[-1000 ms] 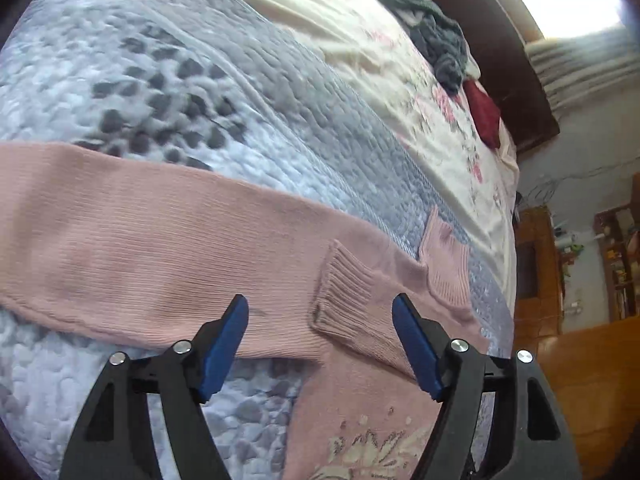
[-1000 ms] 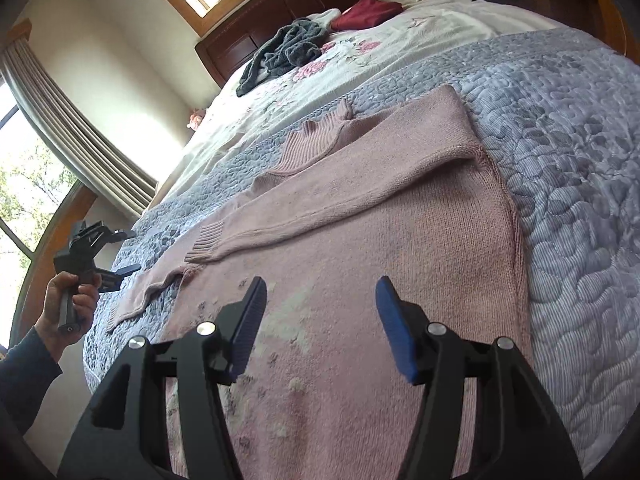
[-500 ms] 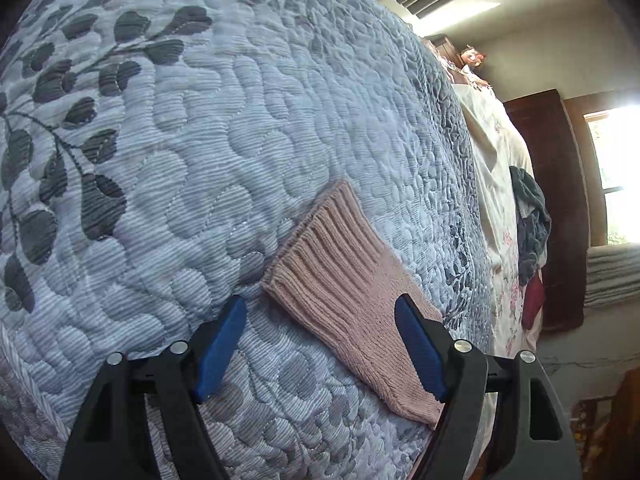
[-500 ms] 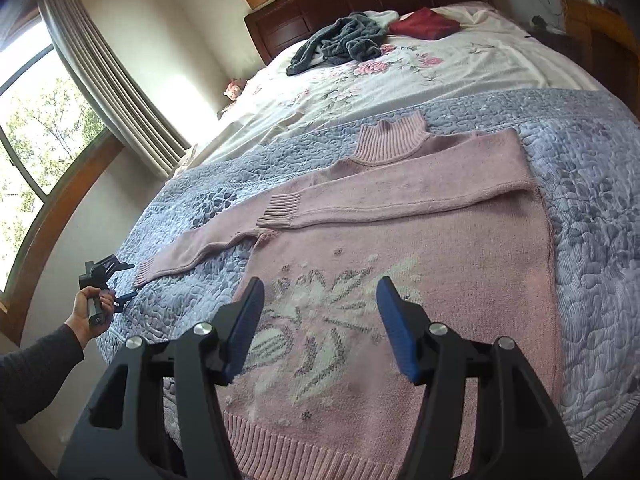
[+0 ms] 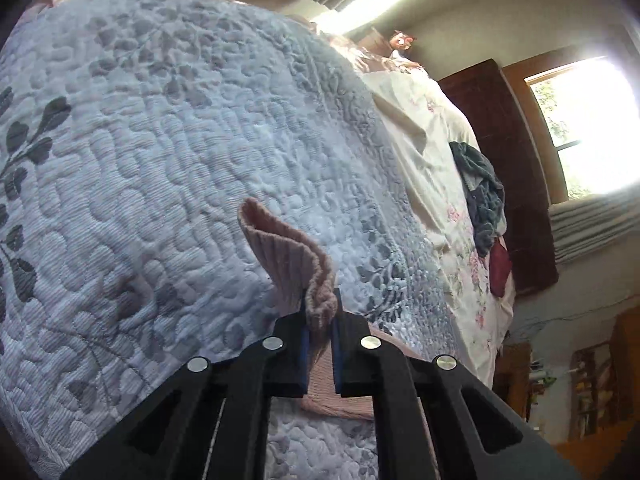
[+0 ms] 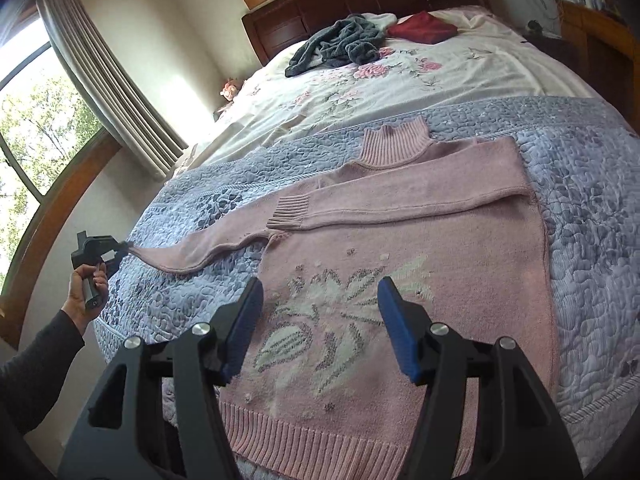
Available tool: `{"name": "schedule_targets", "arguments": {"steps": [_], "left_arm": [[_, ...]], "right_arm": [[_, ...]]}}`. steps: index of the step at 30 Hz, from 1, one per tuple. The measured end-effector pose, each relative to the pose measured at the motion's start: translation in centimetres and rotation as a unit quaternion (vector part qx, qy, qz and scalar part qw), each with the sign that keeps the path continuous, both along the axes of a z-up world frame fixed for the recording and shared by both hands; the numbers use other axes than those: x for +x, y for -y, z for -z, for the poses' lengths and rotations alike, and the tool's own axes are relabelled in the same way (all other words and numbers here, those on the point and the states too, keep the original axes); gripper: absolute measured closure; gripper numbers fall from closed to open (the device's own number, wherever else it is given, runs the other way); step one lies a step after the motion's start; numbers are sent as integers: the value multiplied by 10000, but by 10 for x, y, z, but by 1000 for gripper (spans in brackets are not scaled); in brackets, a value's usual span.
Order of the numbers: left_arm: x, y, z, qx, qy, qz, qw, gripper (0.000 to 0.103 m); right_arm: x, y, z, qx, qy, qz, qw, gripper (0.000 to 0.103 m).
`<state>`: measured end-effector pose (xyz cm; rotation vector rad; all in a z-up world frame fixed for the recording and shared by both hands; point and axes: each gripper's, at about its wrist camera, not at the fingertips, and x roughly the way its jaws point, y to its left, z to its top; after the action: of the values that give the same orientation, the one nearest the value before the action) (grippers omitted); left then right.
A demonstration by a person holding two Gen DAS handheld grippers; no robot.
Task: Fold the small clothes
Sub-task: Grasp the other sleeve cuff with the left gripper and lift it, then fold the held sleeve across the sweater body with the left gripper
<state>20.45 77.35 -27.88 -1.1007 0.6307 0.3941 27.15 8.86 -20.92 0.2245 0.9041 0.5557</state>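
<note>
**Left sleeve cuff pinched, ready to fold across**

The pink knitted sweater with a pale leaf pattern (image 6: pixel 400 280) lies flat, front up, on the grey-blue quilted bedspread (image 6: pixel 592 208), filling the centre and lower part of the right wrist view; one sleeve is already laid across the chest, its ribbed cuff just below the collar and left of centre; the other sleeve (image 6: pixel 208 252) stretches out toward the left edge of the frame. There the left claw (image 5: pixel 319 320) is clamped on that sleeve's ribbed cuff (image 5: pixel 288 256), which curls up between the blue pads in the lower centre of the left wrist view; the person's hand (image 6: pixel 86 292) holds the tool at the bed's side. The right claw (image 6: pixel 320 320) hovers with its jaws wide apart and nothing between them, above the sweater's patterned front near the hem.

The likely step is carrying the held sleeve over the body. The risks, judged from here: the grip takes only the bunched cuff edge, so a quick pull could slip the knit free; dragging rather than lifting could tug the shoulder and skew the whole sweater, since the right claw pins nothing; the loose knit may also stretch or land twisted, and could disturb the sleeve already folded.
</note>
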Motion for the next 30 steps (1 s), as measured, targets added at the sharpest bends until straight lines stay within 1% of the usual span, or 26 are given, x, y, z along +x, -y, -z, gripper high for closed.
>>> {"name": "schedule_targets", "arguments": {"steps": [3, 5, 7, 10, 13, 15, 17, 22, 26, 30], "left_arm": [[31, 35, -56, 331, 492, 510, 9969, 96], [56, 67, -88, 530, 736, 911, 9917, 96], [84, 105, -113, 684, 927, 1347, 9842, 96], [126, 169, -134, 844, 1106, 1975, 9704, 96], [163, 234, -136, 964, 1181, 2452, 9574, 96], [185, 272, -127, 881, 1202, 2711, 9509, 96], [205, 310, -112, 764, 1159, 2969, 9448, 96], [241, 391, -60, 591, 821, 3520, 9305, 96], [257, 431, -12, 534, 474, 3834, 9208, 96], [265, 459, 31, 479, 240, 4094, 9108, 95]], "right_arm": [[1, 6, -3, 54, -129, 56, 9999, 44], [2, 14, -3, 187, -248, 121, 9994, 44], [2, 25, -2, 335, -345, 227, 9986, 44], [2, 41, -3, 475, -412, 391, 9973, 43], [3, 57, -4, 461, -386, 510, 9969, 43], [4, 68, -5, 440, -358, 585, 9967, 43], [6, 80, -3, 422, -362, 672, 9962, 43], [16, 106, 14, 453, -500, 914, 9935, 42], [24, 111, 28, 443, -609, 956, 9926, 42], [33, 106, 41, 343, -710, 884, 9930, 42]]}}
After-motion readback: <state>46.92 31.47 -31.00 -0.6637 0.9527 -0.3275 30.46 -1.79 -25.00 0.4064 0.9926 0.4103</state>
